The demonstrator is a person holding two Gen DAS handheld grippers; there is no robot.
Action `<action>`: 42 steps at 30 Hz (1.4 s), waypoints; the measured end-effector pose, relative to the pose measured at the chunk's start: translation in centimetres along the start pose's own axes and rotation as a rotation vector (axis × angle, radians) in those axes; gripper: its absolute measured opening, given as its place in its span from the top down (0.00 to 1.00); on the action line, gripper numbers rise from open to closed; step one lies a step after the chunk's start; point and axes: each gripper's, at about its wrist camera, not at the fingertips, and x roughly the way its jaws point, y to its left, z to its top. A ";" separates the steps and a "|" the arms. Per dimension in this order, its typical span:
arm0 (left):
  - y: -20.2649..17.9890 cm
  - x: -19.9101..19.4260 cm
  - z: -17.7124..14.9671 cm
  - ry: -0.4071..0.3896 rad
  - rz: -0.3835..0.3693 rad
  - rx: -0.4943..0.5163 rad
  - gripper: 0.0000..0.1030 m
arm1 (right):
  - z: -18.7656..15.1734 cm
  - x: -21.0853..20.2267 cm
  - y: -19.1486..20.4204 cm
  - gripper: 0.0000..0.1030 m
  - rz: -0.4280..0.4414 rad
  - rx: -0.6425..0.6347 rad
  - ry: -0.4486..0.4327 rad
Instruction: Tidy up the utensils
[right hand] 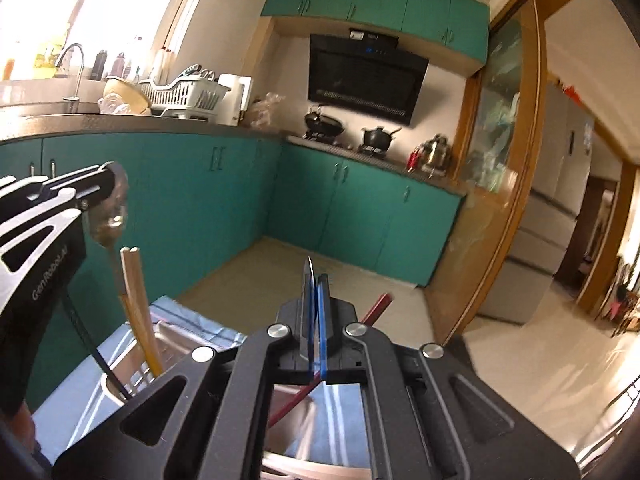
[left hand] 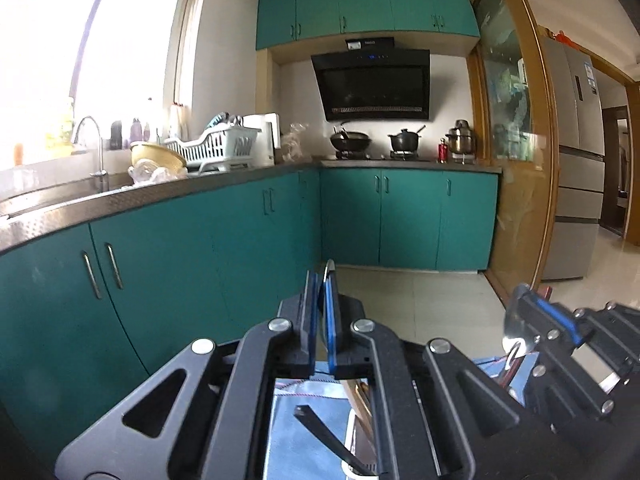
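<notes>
My left gripper point(left hand: 323, 280) is shut on a metal spoon seen edge-on point(left hand: 329, 270); in the right wrist view the same spoon's bowl point(right hand: 114, 210) shows at that gripper's tip point(right hand: 108, 184). My right gripper point(right hand: 317, 286) is shut on another metal spoon, edge-on point(right hand: 309, 270); its bowl point(left hand: 516, 330) shows in the left wrist view. Both are held up in the air. Below them stands a steel utensil holder point(right hand: 168, 338) with wooden chopsticks point(right hand: 138, 304), a black chopstick point(right hand: 96, 356) and a red chopstick point(right hand: 372, 312).
The holder stands on a blue cloth point(right hand: 80, 380). Teal cabinets point(left hand: 168, 256) under a dark countertop point(left hand: 120, 196) run along the left, with a sink tap point(left hand: 94, 140) and a white dish rack point(left hand: 216, 146). A stove with pots point(left hand: 376, 142) is at the back, a fridge point(left hand: 576, 160) to the right.
</notes>
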 end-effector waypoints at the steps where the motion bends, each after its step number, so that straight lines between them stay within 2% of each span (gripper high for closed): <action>1: 0.0 0.1 -0.2 0.007 -0.011 -0.001 0.96 | -0.2 0.1 -0.1 0.98 0.023 0.009 0.007; 6: 0.0 0.4 -0.6 0.024 -0.036 -0.014 0.94 | -0.5 0.1 -0.2 0.97 0.078 0.026 0.026; 12: 1.2 -0.5 -0.2 0.022 -0.067 -0.059 0.92 | -0.1 -1.5 -0.7 0.85 0.117 0.063 0.010; 16: 2.6 -2.0 0.2 0.006 -0.089 -0.091 0.87 | 0.7 -4.4 -2.2 0.82 0.147 0.101 -0.033; 18: 3.5 -3.3 0.0 0.005 -0.102 -0.114 0.85 | 1.1 -6.6 -3.6 0.79 0.175 0.141 -0.061; 19: 3.9 -3.7 -0.1 0.009 -0.104 -0.120 0.84 | 1.1 -7.7 -4.2 0.74 0.189 0.158 -0.075; 20: 4.4 -4.3 -0.5 0.016 -0.107 -0.131 0.82 | 1.0 -8.6 -4.8 0.70 0.196 0.169 -0.082; 24: 6.4 -5.7 -3.2 0.098 -0.112 -0.149 0.76 | -1.3 -12.2 -6.7 0.69 0.226 0.202 -0.063; 28: 7.2 -5.4 -8.0 0.242 -0.111 -0.105 0.73 | -6.1 -13.5 -7.7 0.69 0.266 0.234 0.056; 30: 6.9 -4.7 -10.5 0.317 -0.122 -0.070 0.73 | -9.3 -12.2 -7.3 0.69 0.298 0.256 0.187; 33: 5.9 -3.3 -14.5 0.447 -0.133 -0.027 0.73 | -15.1 -8.7 -5.2 0.69 0.279 0.249 0.440; 35: 5.3 -2.9 -16.5 0.512 -0.153 -0.014 0.73 | -18.1 -6.9 -4.0 0.69 0.272 0.260 0.573; 38: 4.2 -2.7 -18.5 0.567 -0.168 0.027 0.72 | -20.4 -6.0 -2.9 0.69 0.273 0.264 0.661; 42: 3.5 -2.4 -20.0 0.609 -0.172 0.053 0.69 | -21.5 -5.9 -2.0 0.69 0.265 0.245 0.701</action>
